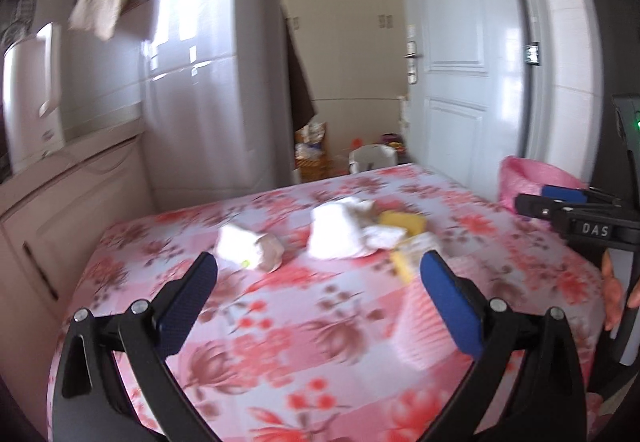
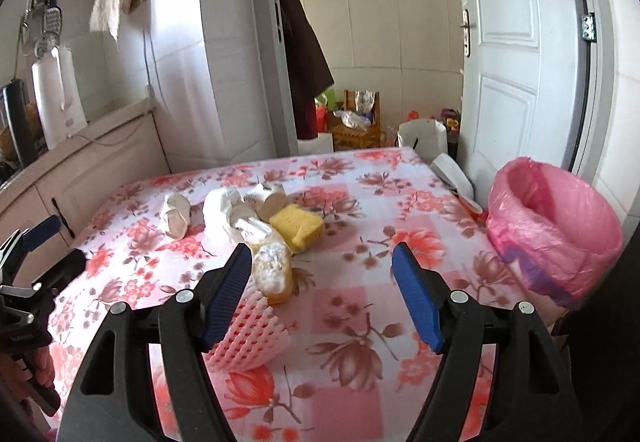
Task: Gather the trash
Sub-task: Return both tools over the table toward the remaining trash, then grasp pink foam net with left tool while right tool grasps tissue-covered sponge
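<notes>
Right now I have both grippers up over the bench covered in a pink floral cloth [image 2: 352, 201], and neither one is holding anything. My left gripper [image 1: 318, 266] has its blue-padded fingers [image 1: 188, 306] spread wide, with nothing between them but cloth; its view is smeared with blur. My right gripper [image 2: 322, 256] is likewise spread wide and empty.

Ahead of the right gripper the trash sits in a loose cluster near the middle of the bench. Closest to me is a pink foam mesh fruit sleeve [image 2: 250, 330], lying partly behind the right gripper's left finger. Just beyond it lies a yellowish crumpled plastic wrapper with white powdery contents [image 2: 274, 274], touching a yellow sponge block [image 2: 298, 228]. Behind those are crumpled white paper wads [image 2: 232, 213] bunched together, with a short beige cardboard roll [image 2: 272, 203] against them, and a separate small crumpled white-and-beige paper lump [image 2: 176, 215] off to the left, slightly apart from the pile. In the left view the same white wads [image 1: 336, 230] and the lone lump [image 1: 250, 246] lie just past the fingertips.

At the bench's right edge stands a round bin lined with a pink plastic bag [image 2: 556, 217], open at the top, well apart from the pile. A white door [image 2: 520, 41] stands behind the bin.
</notes>
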Motion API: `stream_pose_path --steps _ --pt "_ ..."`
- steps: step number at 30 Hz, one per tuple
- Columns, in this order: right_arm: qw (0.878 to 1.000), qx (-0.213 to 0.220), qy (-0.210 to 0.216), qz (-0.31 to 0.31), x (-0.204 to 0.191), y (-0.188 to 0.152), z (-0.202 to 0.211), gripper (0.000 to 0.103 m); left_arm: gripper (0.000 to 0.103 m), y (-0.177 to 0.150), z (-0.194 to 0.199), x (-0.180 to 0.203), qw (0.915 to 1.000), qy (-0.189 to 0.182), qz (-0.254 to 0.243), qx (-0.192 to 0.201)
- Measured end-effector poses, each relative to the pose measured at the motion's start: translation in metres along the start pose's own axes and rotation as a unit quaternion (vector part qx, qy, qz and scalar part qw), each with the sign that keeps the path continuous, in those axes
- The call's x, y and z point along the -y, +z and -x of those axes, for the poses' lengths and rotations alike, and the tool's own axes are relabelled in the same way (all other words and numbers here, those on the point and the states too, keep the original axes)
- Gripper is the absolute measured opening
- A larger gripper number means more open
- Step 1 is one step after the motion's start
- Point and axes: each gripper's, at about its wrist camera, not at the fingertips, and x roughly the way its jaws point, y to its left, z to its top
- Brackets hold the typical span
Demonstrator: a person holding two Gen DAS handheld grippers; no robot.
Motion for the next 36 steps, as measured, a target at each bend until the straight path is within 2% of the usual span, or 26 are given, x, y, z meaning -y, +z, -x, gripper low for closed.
stream_pose_path --steps 7,13,19,26,29,30,31,36 --pt "0.999 -0.042 0.013 0.002 -0.006 -0.008 -0.038 0.069 0.098 -0.011 -0.020 -0.032 0.9986 0.023 0.044 -0.017" --pt "0.996 -0.080 0.048 0.006 -0.024 0.004 -0.080 0.069 0.098 -0.016 -0.036 -0.045 0.9968 0.045 0.059 -0.029" --pt "0.991 -0.114 0.059 0.028 -0.039 0.014 -0.123 0.069 0.098 -0.019 -0.050 -0.059 0.9947 0.060 0.073 -0.042" --pt "0.983 -0.164 0.062 0.048 -0.049 -0.003 -0.158 0.069 0.098 -0.020 -0.066 -0.067 0.9933 0.067 0.080 -0.052" --pt "0.983 -0.167 0.064 0.045 -0.049 -0.008 -0.161 0.065 0.098 -0.020 -0.071 -0.066 0.9933 0.063 0.080 -0.055" --pt "0.983 -0.165 0.065 0.043 -0.048 -0.008 -0.161 0.056 0.098 -0.020 -0.072 -0.064 0.9934 0.062 0.079 -0.057" --pt "0.983 -0.163 0.067 0.043 -0.047 -0.008 -0.160 0.052 0.098 -0.021 -0.074 -0.062 0.9936 0.058 0.077 -0.059" --pt "0.989 -0.122 0.074 0.028 -0.037 -0.002 -0.140 0.048 0.098 -0.021 -0.077 -0.048 0.9946 0.043 0.069 -0.065"
